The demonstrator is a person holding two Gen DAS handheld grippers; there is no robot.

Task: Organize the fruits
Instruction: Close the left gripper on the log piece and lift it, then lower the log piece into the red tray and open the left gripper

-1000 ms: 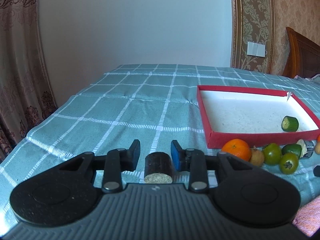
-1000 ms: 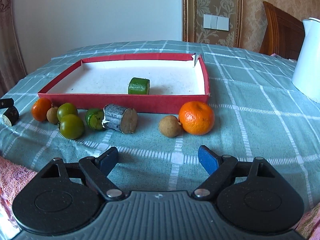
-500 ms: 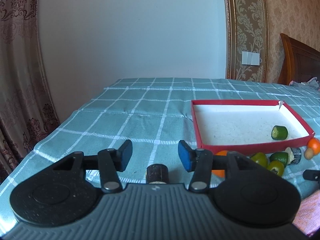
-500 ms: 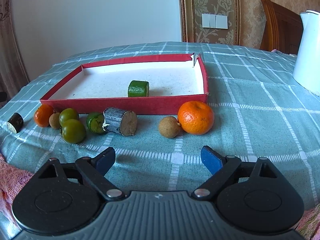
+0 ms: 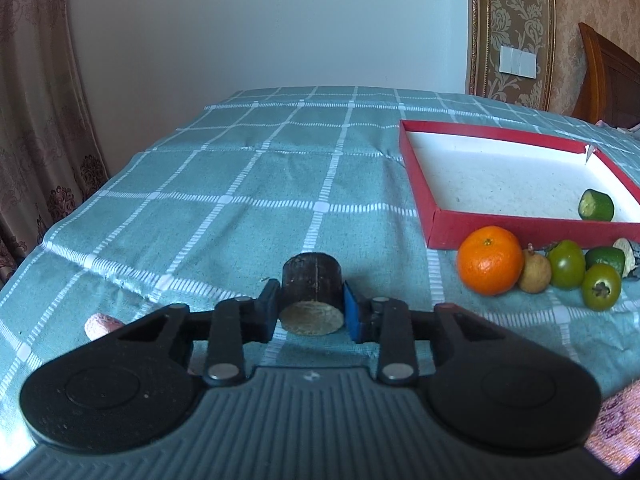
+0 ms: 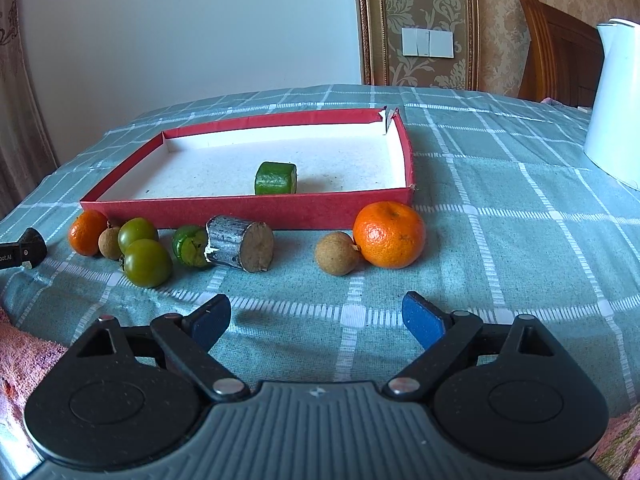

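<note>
Fruits lie in a row on the worktop (image 6: 500,184) before the red tray (image 6: 248,210), which holds only one green cut piece (image 6: 276,178). Left claw (image 5: 311,308), jaws just closed, pinches a dark cylinder piece (image 5: 312,280). Right claw (image 6: 316,320) is spread, with nothing between.

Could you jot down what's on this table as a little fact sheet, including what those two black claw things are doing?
Surface: checked teal tablecloth
Container: red tray, white inside
In the tray: one green cut piece
Outside, along the tray's near wall: two oranges, two small brown fruits, two green round fruits, another green cut piece, a grey cut stalk piece
Left gripper: jaws just closed again, pads pressing a dark cut stalk piece
Right gripper: open, nothing between its jaws
Also: white jug at far right
</note>
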